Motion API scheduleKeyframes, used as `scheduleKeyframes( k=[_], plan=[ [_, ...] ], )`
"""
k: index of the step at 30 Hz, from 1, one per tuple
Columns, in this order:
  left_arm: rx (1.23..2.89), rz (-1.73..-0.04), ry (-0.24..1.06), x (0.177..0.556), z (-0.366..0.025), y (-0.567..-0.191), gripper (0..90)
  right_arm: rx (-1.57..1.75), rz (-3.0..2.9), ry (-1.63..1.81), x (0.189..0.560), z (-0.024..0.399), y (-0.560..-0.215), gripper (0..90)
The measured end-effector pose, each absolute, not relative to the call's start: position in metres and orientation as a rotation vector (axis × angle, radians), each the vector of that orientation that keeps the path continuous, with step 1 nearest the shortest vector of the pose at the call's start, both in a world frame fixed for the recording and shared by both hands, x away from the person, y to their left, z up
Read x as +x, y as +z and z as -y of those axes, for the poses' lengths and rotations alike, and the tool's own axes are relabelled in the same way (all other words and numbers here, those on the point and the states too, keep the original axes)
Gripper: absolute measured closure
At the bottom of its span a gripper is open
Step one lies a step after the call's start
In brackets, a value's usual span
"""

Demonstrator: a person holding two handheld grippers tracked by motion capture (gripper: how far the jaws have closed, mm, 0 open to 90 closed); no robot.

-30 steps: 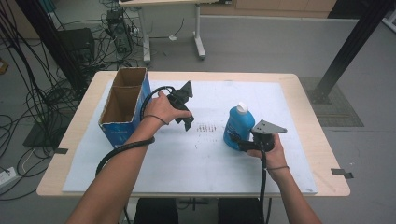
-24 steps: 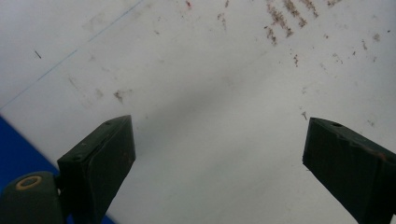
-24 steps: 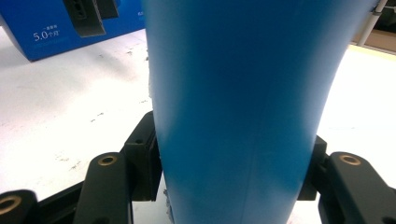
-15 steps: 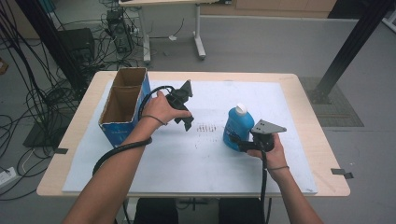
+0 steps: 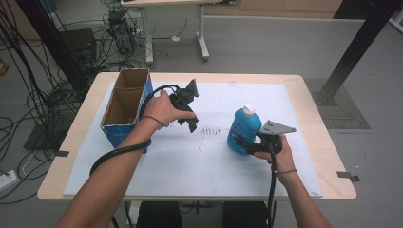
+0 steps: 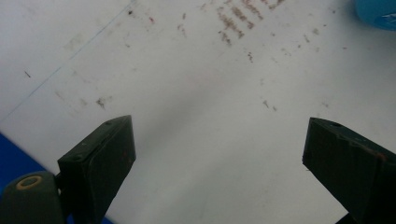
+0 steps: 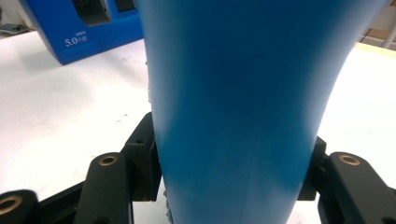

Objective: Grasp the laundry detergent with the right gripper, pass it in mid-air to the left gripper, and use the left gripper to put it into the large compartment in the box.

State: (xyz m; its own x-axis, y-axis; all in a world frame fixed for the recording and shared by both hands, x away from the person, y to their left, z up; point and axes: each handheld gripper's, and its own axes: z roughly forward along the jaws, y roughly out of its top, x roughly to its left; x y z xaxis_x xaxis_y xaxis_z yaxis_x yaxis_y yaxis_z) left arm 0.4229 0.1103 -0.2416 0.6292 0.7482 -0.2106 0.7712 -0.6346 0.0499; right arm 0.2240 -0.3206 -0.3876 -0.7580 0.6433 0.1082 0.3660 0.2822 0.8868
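Right gripper (image 5: 243,142) jaws clamping blue bottle (image 5: 243,127) low on body, standing on white surface (image 5: 190,161). Left gripper (image 5: 189,124) jaws spread, gripping nothing, beside open box (image 5: 124,102). Advisable: keeping bottle upright, squeezing steadily, lifting slowly.

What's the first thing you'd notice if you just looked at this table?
The bright blue plastic bottle with a white cap stands right of the middle, clamped between the jaws of the right gripper. At the left edge sits a tall open cardboard box with blue sides, and beside it the left gripper hovers open over the white table cover.
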Motion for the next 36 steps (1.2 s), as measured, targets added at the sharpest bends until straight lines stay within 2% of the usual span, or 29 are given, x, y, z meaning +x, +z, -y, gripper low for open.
scheduleKeyframes(
  k=[13,20,22,36],
  plan=[
    [2.750,-1.081,-0.180,0.394,-0.108,-0.202,9.7,0.895,-2.314,1.538,0.231,0.327,-0.382,41.4],
    [2.766,-0.994,-0.175,0.381,-0.112,-0.190,9.7,0.849,-2.361,1.565,0.238,0.329,-0.376,41.4],
    [2.757,-0.965,-0.212,0.380,-0.115,-0.187,9.7,0.828,-2.372,1.570,0.240,0.329,-0.375,41.5],
    [2.803,-0.771,-0.172,0.358,-0.113,-0.158,9.3,0.716,-2.466,1.581,0.249,0.320,-0.361,41.6]
  ],
)
